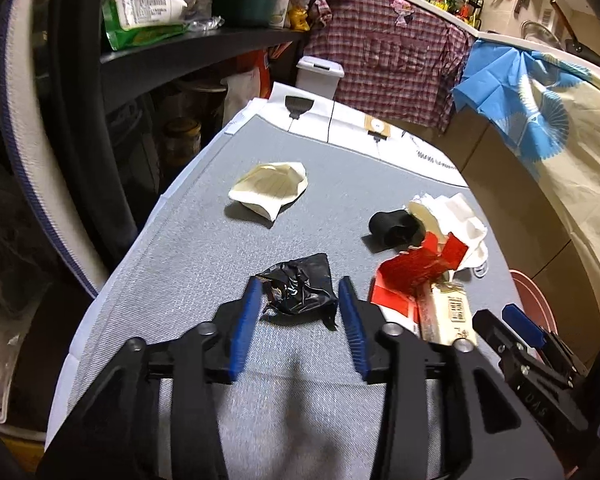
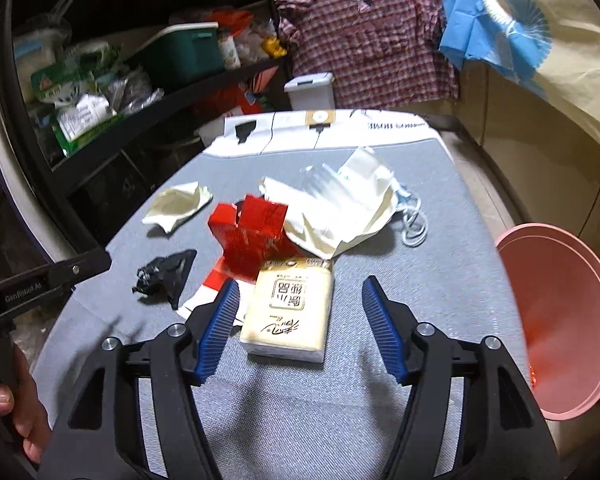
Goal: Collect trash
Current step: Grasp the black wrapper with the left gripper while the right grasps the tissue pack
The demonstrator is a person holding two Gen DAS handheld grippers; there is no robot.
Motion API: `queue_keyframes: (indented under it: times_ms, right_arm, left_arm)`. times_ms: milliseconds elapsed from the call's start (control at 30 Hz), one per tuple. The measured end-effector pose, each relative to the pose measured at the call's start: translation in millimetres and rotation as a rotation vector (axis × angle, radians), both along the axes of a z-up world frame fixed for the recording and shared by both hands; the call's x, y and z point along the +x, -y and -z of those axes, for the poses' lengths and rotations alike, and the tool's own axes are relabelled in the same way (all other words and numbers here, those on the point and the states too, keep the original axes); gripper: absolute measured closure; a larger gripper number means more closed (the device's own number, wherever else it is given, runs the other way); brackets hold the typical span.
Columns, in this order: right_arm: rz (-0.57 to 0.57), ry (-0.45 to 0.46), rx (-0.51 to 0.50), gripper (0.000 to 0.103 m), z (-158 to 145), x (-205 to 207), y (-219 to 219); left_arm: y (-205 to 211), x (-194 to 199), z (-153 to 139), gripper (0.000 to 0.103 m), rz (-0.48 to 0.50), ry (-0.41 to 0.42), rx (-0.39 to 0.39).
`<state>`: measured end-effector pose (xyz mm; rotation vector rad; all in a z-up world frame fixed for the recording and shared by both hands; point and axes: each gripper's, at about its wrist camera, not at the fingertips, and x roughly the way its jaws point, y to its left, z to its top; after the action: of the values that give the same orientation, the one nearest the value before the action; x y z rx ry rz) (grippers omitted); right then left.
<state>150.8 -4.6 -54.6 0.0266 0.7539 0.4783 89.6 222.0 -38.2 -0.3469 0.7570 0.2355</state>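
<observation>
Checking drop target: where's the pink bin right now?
In the right wrist view the pink bin sits at the right edge, beside and below the grey table, right of the right gripper.

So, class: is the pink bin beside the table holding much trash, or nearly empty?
Nearly empty: the pink bin shows bare inner wall, with only a small scrap visible at its left edge; its bottom is partly hidden.

You see both views in warm indoor light from above, quite bright on the grey counter (image 1: 204,248). A soft shadow lies under each gripper. The shelf (image 2: 100,92) at your left stays dim. The fisheye bends straight lines strongly at the edges, and the corners are black. The red wrapper (image 2: 252,236) looks a little blurred.
</observation>
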Motion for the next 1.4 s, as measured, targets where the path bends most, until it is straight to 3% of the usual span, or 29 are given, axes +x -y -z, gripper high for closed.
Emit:
queue_keyframes:
  times_ms: [367, 900, 1200, 1267, 1333, 1400]
  right_arm:
    - [-0.034, -0.065, -0.047, 0.035, 18.8, 11.1, -11.1]
    - [-0.039, -0.102, -0.051, 0.035, 23.1, 16.1, -13.3]
    - [-0.053, -0.113, -0.091, 0.035, 26.0, 12.1, -18.8]
    - [-0.055, -0.111, -0.100, 0.039, 26.3, 10.4, -19.2]
    - [-0.058, -0.112, -0.112, 0.050, 27.4, 9.1, -19.7]
    - [-0.049, -0.105, -0.109, 0.050, 26.4, 7.4, -17.5]
  left_arm:
    - [0.8, 34.4, 28.9, 0.047, -0.004, -0.111, 0.004]
    - [3.7, 51.0, 43.6, 0.047, 0.000, -0.177, 0.029]
    - [6.4, 44.6, 34.9, 0.054, 0.000, -0.155, 0.064]
    - [6.6, 41.7, 31.2, 0.054, 0.001, -0.147, 0.065]
    - [6.7, 38.7, 27.6, 0.054, 0.002, -0.139, 0.068]
    - [7.7, 35.5, 24.2, 0.054, 0.003, -0.131, 0.067]
